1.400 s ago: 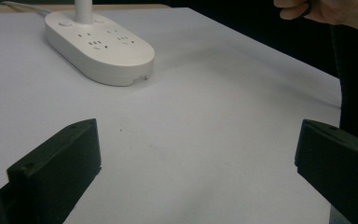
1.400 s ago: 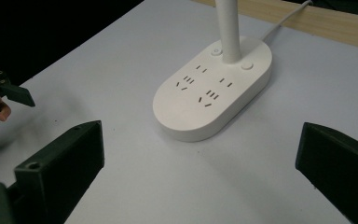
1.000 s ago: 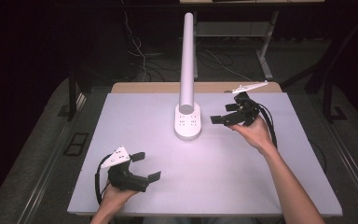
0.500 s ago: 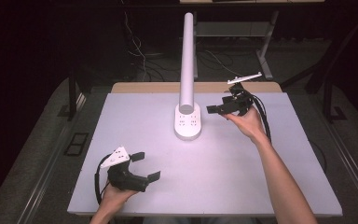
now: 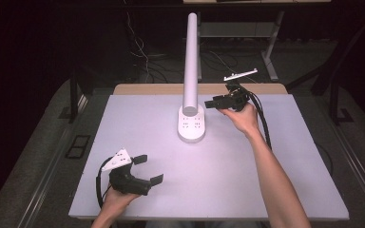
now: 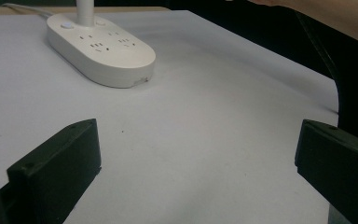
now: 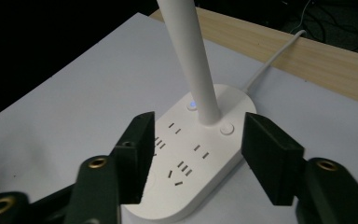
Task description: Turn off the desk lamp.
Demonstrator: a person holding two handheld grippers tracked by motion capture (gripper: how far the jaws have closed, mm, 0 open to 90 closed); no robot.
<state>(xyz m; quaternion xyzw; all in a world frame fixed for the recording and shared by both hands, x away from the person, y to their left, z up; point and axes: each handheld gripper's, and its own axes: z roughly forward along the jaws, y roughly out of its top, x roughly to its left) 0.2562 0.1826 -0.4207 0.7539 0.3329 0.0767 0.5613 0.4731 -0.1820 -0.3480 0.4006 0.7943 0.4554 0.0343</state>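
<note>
The right hand-held gripper (image 5: pixel 215 103), jaws wide, hovers beside the white oval lamp base with sockets (image 5: pixel 191 124) mid-table (image 5: pixel 275 171), seemingly aiming for its round button (image 7: pixel 226 129); the left hand-held gripper (image 5: pixel 148 168) rests wide, clear.

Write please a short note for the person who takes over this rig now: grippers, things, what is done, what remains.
Left gripper: jaws open, empty, low over the table's near left part.
Right gripper: jaws open, empty, raised beside the lamp base, pointing at it.
Lamp base with sockets and two buttons stands at the table's far middle, white pole upright; a small blue light shows by one button.
Done: nothing gripped.
Left: probably close in on the base or a button.
</note>
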